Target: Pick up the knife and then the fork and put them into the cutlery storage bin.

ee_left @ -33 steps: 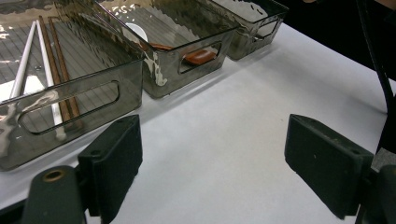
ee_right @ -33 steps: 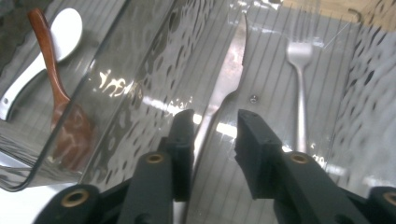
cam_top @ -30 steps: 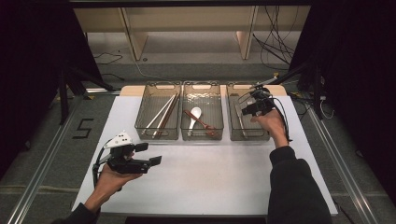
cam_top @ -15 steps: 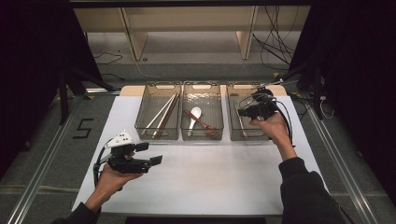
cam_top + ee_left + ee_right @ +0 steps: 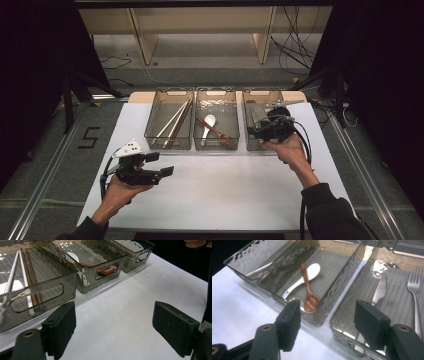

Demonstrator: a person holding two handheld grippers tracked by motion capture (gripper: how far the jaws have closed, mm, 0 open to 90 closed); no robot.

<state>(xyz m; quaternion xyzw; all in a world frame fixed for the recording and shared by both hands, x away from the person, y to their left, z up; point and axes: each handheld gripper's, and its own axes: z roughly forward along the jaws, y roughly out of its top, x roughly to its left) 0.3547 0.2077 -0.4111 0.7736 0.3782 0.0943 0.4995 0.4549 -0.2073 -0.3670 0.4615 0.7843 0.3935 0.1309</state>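
The right tool [image 5: 254, 131] is held over the near end of the right-hand tray [image 5: 261, 94], at two o'clock on the desk [image 5: 225, 190], its jaws spread wide with nothing gripped. A knife [image 5: 379, 292] and a fork [image 5: 415, 293] are seen lying in that tray. A white spoon [image 5: 308, 275] and a brown spoon [image 5: 308, 296] are seen in the middle tray [image 5: 216, 93]. The left tool [image 5: 167, 171] is held at eight o'clock, jaws parted wide and empty, above bare desk.
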